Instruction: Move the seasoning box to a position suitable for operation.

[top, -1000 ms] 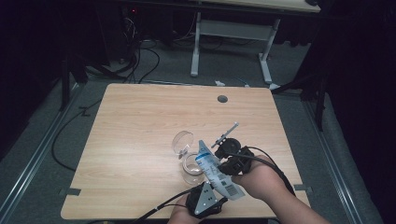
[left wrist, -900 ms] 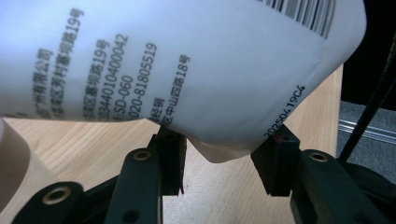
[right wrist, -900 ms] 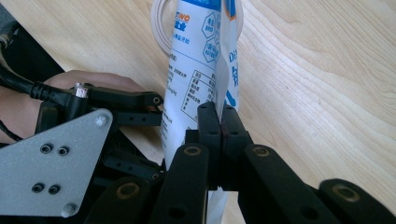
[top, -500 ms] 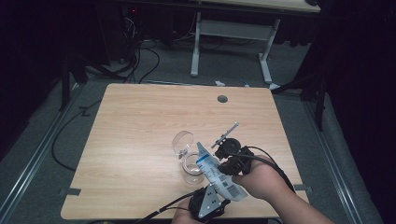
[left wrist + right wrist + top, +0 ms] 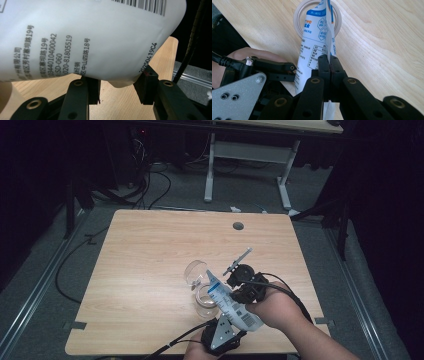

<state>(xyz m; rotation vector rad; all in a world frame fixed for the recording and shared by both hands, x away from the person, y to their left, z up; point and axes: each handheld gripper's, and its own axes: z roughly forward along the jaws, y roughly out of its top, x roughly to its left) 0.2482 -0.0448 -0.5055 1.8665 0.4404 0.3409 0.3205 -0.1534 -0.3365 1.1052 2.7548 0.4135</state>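
Right tongs: my right gripper (image 5: pixel 329 65) has its two black jaws pinched flat together on the side seam of the pouch (image 5: pixel 315 47), no gap between them, the film squeezed thin in the bite.

Left tongs: my left gripper (image 5: pixel 117 87) has the pouch's bottom end bulging down between its jaws; the jaws stand apart with the rounded bottom touching them on both sides, and whether they truly press it I cannot tell.

Pouch: white with blue print and a barcode, held up off the table (image 5: pixel 150 255) near its front edge, slanting from my left gripper (image 5: pixel 222 336) up and away toward the glass jar (image 5: pixel 206 300).

Pouch tip: in the right gripper view its top end points at the round opening of the jar (image 5: pixel 298 17), overlapping the rim.

Jar: clear glass, upright on the wood, just beyond my hands; a clear domed lid (image 5: pixel 195 272) lies beside it on the table, touching or nearly so.

Right hand: my right hand (image 5: pixel 277 307) wraps the right gripper (image 5: pixel 242 287) just right of the pouch, black cable looping off behind the wrist.

Table: light wood, a round cable hole (image 5: pixel 238 226) near the far edge.
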